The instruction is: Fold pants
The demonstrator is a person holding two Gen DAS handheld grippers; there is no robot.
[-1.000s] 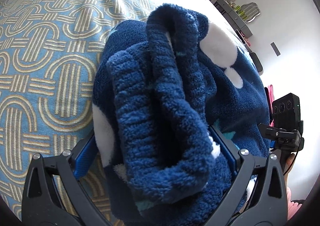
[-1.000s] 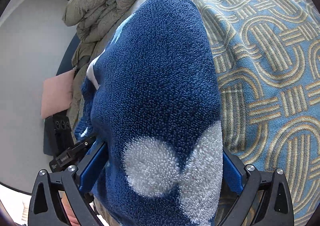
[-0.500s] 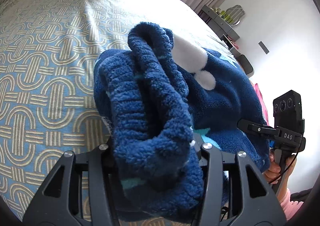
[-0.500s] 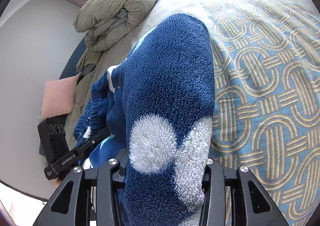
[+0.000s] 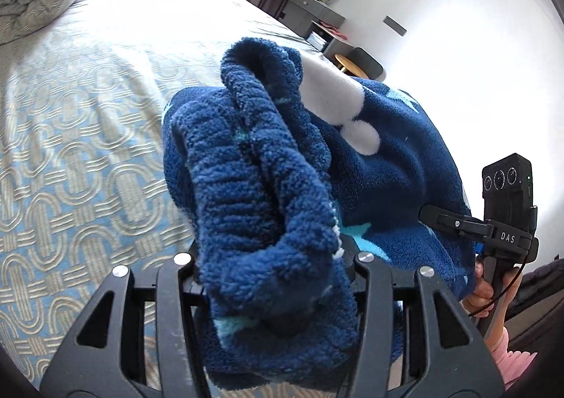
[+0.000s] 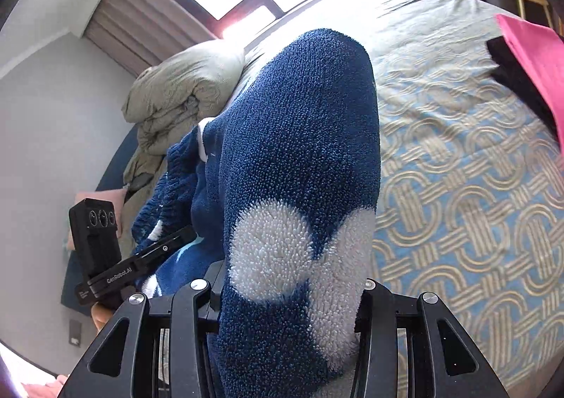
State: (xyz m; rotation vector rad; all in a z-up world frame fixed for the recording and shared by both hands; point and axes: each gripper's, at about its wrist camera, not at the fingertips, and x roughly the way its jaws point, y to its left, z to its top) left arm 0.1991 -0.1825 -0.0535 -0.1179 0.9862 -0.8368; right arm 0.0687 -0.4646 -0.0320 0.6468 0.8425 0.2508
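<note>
The pants point(image 5: 268, 186) are dark blue fleece with white spots and pale blue stars. My left gripper point(image 5: 275, 267) is shut on their ribbed waistband, which bulges up between the jaws. My right gripper point(image 6: 289, 288) is shut on another part of the pants point(image 6: 299, 158), with a white spot just above the jaws. Both hold the cloth lifted above the bed point(image 5: 70, 158). The fingertips of both are buried in fleece. The right gripper's body also shows in the left wrist view point(image 5: 504, 207), and the left one's in the right wrist view point(image 6: 98, 250).
The bedspread point(image 6: 458, 193) is blue with a beige ring pattern. A rolled grey-green duvet point(image 6: 176, 95) lies at the head of the bed. A pink and black item point(image 6: 528, 59) lies at the right edge. A dresser and stool point(image 5: 317, 13) stand by the far wall.
Both grippers closed from open onto the pants about half a second ago, then lifted and tilted up, so more of the room and window shows now.
</note>
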